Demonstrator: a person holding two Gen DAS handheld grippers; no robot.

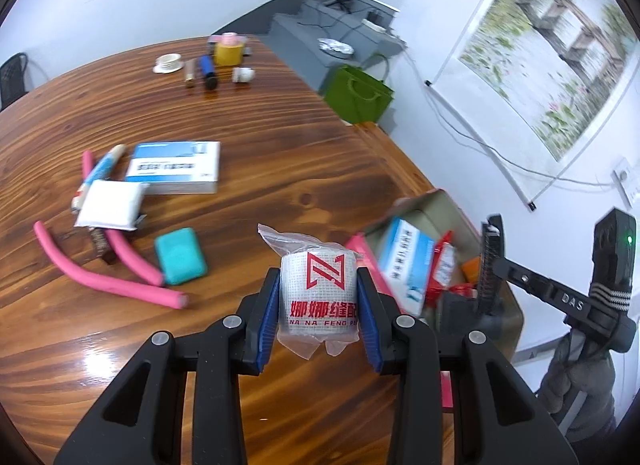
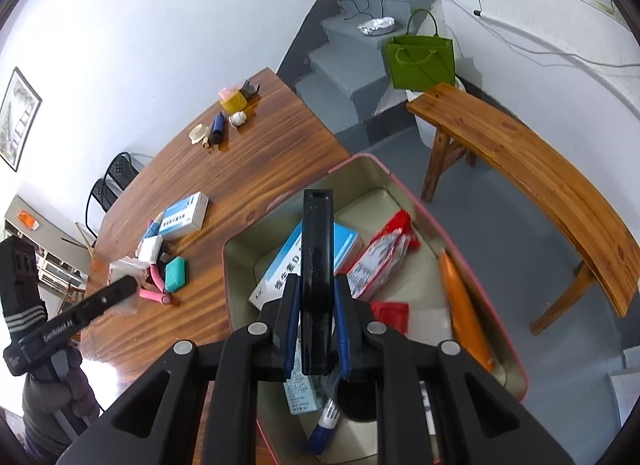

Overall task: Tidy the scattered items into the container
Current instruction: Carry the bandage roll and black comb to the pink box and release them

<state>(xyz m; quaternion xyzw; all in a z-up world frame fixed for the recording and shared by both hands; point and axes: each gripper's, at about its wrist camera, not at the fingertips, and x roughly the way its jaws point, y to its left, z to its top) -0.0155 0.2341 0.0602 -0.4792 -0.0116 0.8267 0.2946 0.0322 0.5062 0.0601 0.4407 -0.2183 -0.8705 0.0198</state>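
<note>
My left gripper [image 1: 319,307] is shut on a white bandage roll [image 1: 318,289] in clear wrap with red print, held above the wooden table [image 1: 256,113] just left of the tin. The pink-rimmed tin container [image 2: 420,201] stands at the table's right edge and holds a blue-and-white box [image 2: 280,265], red sachets [image 2: 380,257], an orange tube [image 2: 464,301] and a pen [image 2: 326,425]. My right gripper [image 2: 316,329] is shut on a flat black comb [image 2: 317,265], held upright over the tin. The comb [image 1: 489,265] also shows beside the tin in the left wrist view.
On the table lie a blue-white box [image 1: 176,169], a white packet [image 1: 110,207], pink foam tubes [image 1: 108,277] and a teal case [image 1: 181,255]. Small bottles and a yellow tape roll [image 1: 228,53] sit at the far end. A wooden bench [image 2: 528,169] and green bag [image 2: 420,61] stand beyond.
</note>
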